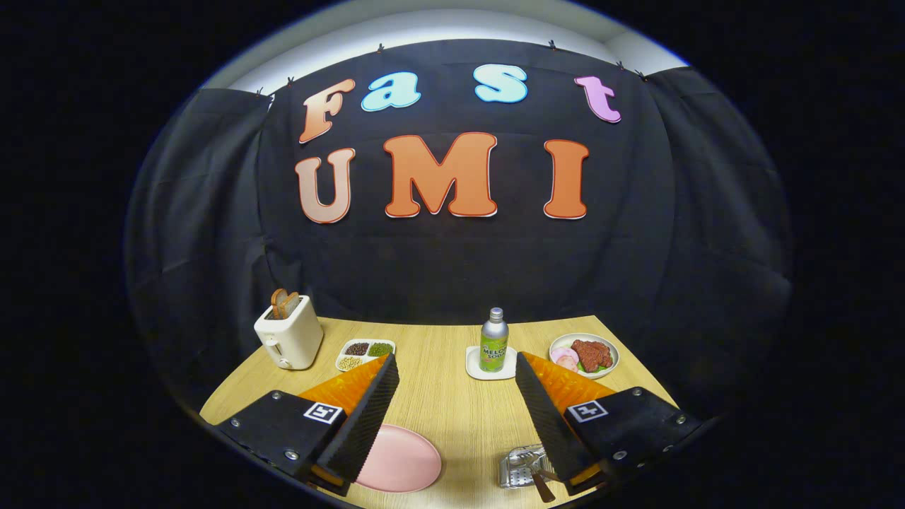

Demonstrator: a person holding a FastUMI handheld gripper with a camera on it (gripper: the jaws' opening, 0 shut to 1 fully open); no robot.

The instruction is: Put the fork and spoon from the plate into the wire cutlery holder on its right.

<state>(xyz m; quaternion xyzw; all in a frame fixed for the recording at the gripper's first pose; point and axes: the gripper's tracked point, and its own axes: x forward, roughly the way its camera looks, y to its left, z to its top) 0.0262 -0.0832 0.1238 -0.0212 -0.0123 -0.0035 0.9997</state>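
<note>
The gripper view shows my gripper (456,367) held above the table (452,410), its fingers wide apart and holding nothing. Low between them, next to my left finger, lies the pink plate (403,459); what I see of it is bare, and I cannot see a fork or a spoon on it. Next to my right finger stands the wire holder (520,466), partly hidden, with a brown handle (543,486) sticking out of it, so at least one piece seems to be already inside. Beyond the fingers are a bottle (493,341) on a coaster, a food plate (584,355), a tray (365,353) and a toaster (288,332). I should tilt down first and check the plate before I reach.
</note>
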